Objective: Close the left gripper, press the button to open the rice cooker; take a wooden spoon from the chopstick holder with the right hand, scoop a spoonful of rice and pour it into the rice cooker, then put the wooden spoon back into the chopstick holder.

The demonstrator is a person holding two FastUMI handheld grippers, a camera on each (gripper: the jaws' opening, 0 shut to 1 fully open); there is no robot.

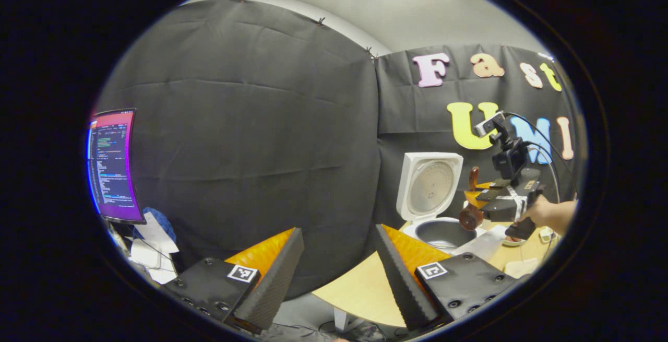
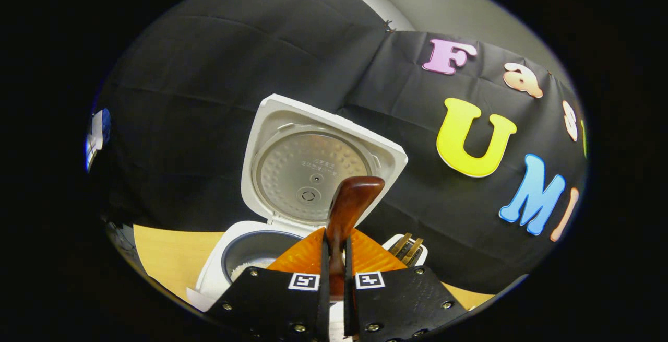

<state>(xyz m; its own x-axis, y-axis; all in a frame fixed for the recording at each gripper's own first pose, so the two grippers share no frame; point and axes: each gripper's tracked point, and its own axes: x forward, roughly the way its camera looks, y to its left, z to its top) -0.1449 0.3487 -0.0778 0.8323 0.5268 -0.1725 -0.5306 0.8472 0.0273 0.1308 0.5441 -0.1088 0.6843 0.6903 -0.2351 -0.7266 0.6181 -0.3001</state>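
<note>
The white rice cooker [image 1: 417,211] stands on the table with its lid [image 2: 313,169] swung up. Some white rice shows in its dark inner pot [image 2: 253,261]. My right gripper [image 2: 334,263] is shut on the brown wooden spoon [image 2: 348,206], whose handle end sticks up in front of the lid. In the left gripper view the right gripper [image 1: 482,207] hangs just right of the pot, held by a hand [image 1: 553,214], with the spoon's bowl [image 1: 470,218] low beside the rim. The white chopstick holder [image 2: 412,250] stands right of the cooker. My left gripper [image 1: 336,274] is open and holds nothing.
The round wooden table [image 1: 360,290] ends near my left fingers. A lit monitor [image 1: 112,164] and loose papers [image 1: 151,248] are at the far left. A white sheet [image 1: 482,243] lies by the cooker. Black cloth walls close the back.
</note>
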